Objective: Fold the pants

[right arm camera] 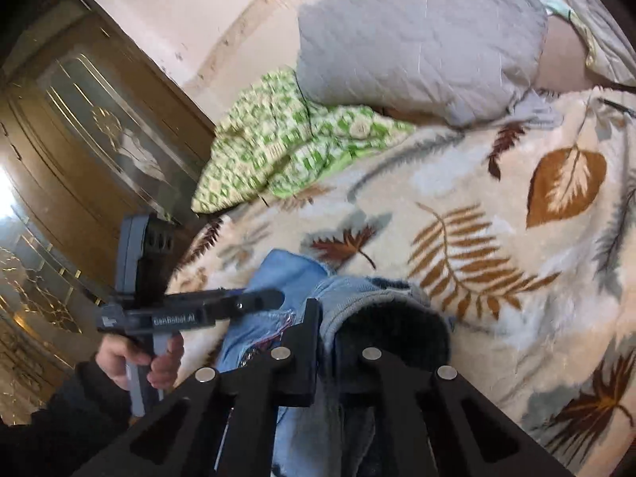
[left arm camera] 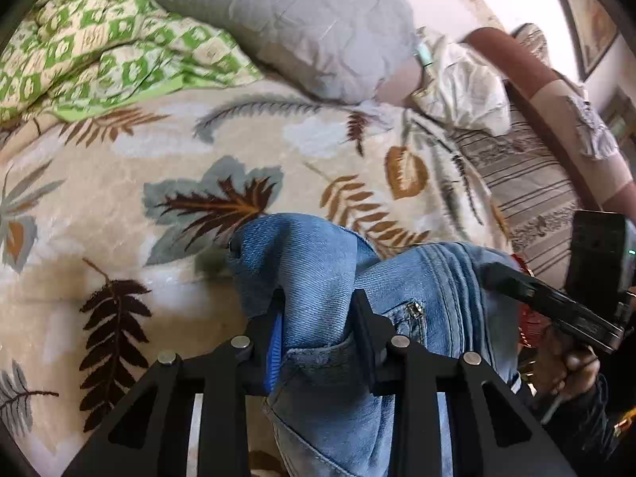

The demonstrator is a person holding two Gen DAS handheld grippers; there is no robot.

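Light blue jeans (left arm camera: 318,262) hang lifted above a leaf-patterned blanket (left arm camera: 119,206). My left gripper (left arm camera: 318,310) is shut on a bunched part of the denim; a small zip shows beside it. The right gripper shows at the right in the left wrist view (left arm camera: 556,306), at the jeans' other side. In the right wrist view, my right gripper (right arm camera: 342,318) is shut on the jeans (right arm camera: 286,274), whose dark fleece lining faces the camera. The left gripper (right arm camera: 254,302) grips the denim just to its left, held by a hand.
A grey pillow (left arm camera: 286,20) and a green checked cloth (left arm camera: 87,39) lie at the head of the bed. A striped cushion (left arm camera: 524,175) and white cloth sit right. A wooden wardrobe (right arm camera: 79,119) stands beside the bed.
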